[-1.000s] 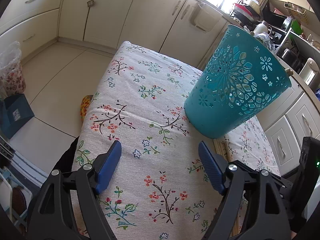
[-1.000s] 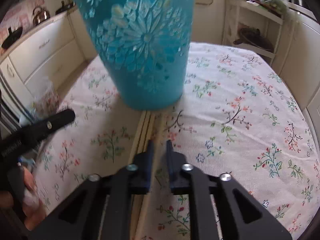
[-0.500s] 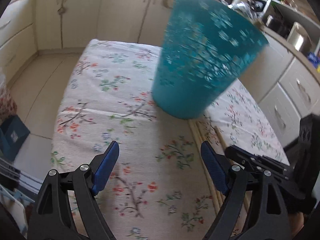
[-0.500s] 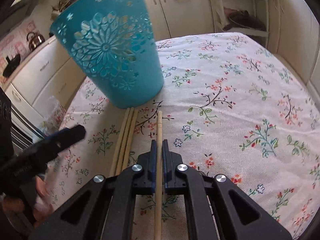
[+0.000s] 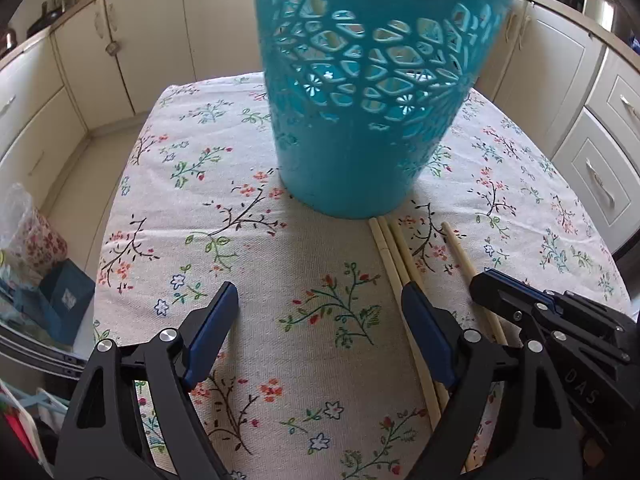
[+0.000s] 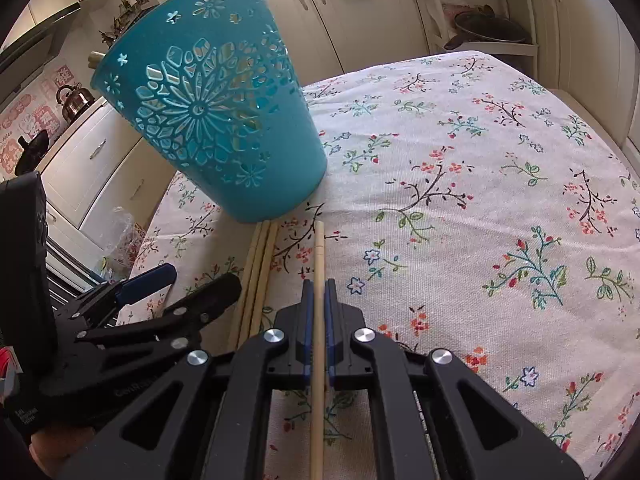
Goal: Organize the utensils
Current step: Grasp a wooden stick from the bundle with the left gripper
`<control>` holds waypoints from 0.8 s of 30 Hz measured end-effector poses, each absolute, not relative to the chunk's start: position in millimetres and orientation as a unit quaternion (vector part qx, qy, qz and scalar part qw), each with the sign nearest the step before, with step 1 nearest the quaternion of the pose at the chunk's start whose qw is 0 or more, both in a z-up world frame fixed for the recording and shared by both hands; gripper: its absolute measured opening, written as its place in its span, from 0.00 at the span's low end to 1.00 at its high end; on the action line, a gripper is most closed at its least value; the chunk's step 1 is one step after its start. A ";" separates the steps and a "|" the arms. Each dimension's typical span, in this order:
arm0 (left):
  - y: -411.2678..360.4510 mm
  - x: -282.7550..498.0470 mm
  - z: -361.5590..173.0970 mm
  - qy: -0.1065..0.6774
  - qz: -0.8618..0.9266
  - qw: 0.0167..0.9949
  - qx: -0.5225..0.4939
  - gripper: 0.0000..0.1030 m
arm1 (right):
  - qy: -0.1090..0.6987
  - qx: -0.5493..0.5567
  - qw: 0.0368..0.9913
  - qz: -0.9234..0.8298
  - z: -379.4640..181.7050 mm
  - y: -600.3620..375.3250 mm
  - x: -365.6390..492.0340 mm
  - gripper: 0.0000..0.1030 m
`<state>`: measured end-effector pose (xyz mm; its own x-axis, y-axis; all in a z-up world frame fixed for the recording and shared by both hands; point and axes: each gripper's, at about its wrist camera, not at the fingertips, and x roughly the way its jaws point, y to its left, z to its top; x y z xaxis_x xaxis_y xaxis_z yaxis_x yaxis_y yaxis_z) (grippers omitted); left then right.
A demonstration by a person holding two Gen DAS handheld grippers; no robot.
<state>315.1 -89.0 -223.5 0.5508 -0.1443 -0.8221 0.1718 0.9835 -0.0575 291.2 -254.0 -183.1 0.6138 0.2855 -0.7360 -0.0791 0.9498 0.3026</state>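
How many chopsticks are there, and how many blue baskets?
Chopsticks: 4, 1 chopstick in the right gripper and 3 loose chopsticks lying together on the tablecloth
Blue basket: 1
Total: 5

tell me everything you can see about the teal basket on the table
The teal basket is a round tapered container, apparently plastic, wider at the rim than at its solid base. Its wall is pierced with a large flower pattern and smaller blossom cutouts, so light shows through. It stands upright on the floral tablecloth. Three loose chopsticks point at its base; whether they touch it is unclear. Neither claw touches it, and its inside is hidden.
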 end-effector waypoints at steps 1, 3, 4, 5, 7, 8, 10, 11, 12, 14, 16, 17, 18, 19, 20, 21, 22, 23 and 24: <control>-89.0 316.2 -222.9 0.466 -0.089 0.880 0.015 0.77 | 0.427 0.122 0.890 0.103 -183.2 -254.5 290.5 0.06; -91.2 317.6 -222.2 0.468 -0.091 0.879 0.019 0.77 | 0.428 0.124 0.889 0.104 -183.4 -254.9 290.9 0.06; -91.8 318.0 -221.9 0.468 -0.090 0.879 0.020 0.77 | 0.428 0.125 0.889 0.104 -183.5 -255.3 290.0 0.06; -92.3 319.0 -222.1 0.468 -0.090 0.879 0.020 0.77 | 0.428 0.126 0.889 0.104 -183.3 -255.8 288.3 0.06; -93.6 322.5 -222.3 0.470 -0.091 0.878 0.021 0.78 | 0.428 0.127 0.889 0.105 -183.2 -256.4 288.6 0.06; -94.1 323.8 -221.8 0.471 -0.091 0.877 0.021 0.77 | 0.428 0.128 0.888 0.105 -183.2 -256.9 288.9 0.06; -94.5 324.5 -221.5 0.472 -0.092 0.876 0.023 0.77 | 0.428 0.129 0.888 0.106 -182.8 -256.8 288.9 0.06; -94.5 324.6 -221.8 0.472 -0.092 0.877 0.024 0.77 | 0.428 0.128 0.889 0.105 -182.4 -256.5 288.7 0.06; -94.0 324.0 -221.3 0.472 -0.090 0.877 0.024 0.77 | 0.428 0.126 0.889 0.105 -182.3 -256.7 289.0 0.06; -94.0 325.0 -221.3 0.474 -0.089 0.876 0.019 0.77 | 0.428 0.124 0.889 0.104 -183.1 -256.3 288.2 0.06; -92.9 325.0 -221.2 0.476 -0.088 0.875 0.017 0.76 | 0.428 0.124 0.889 0.104 -182.9 -255.8 289.5 0.06; -93.3 325.2 -221.3 0.476 -0.087 0.875 0.017 0.76 | 0.428 0.124 0.889 0.103 -183.0 -255.7 290.0 0.06; -93.5 325.9 -221.1 0.477 -0.084 0.875 0.015 0.76 | 0.428 0.125 0.889 0.104 -183.1 -255.5 289.9 0.06; -93.5 325.6 -221.4 0.477 -0.082 0.875 0.013 0.76 | 0.427 0.127 0.889 0.104 -183.0 -255.7 289.3 0.06; -93.6 325.5 -221.5 0.476 -0.079 0.876 0.012 0.76 | 0.427 0.127 0.889 0.104 -183.1 -255.9 289.1 0.06; -93.3 325.3 -221.7 0.476 -0.076 0.876 0.009 0.76 | 0.427 0.128 0.889 0.104 -183.2 -255.9 288.8 0.06; -92.9 324.5 -221.5 0.477 -0.072 0.876 0.006 0.76 | 0.427 0.129 0.889 0.104 -183.2 -256.1 289.0 0.06; -92.2 323.3 -221.1 0.477 -0.067 0.876 0.002 0.76 | 0.427 0.129 0.889 0.104 -183.1 -256.2 289.3 0.06; -91.6 321.7 -220.8 0.478 -0.062 0.876 -0.002 0.75 | 0.427 0.128 0.889 0.104 -183.0 -256.3 289.8 0.06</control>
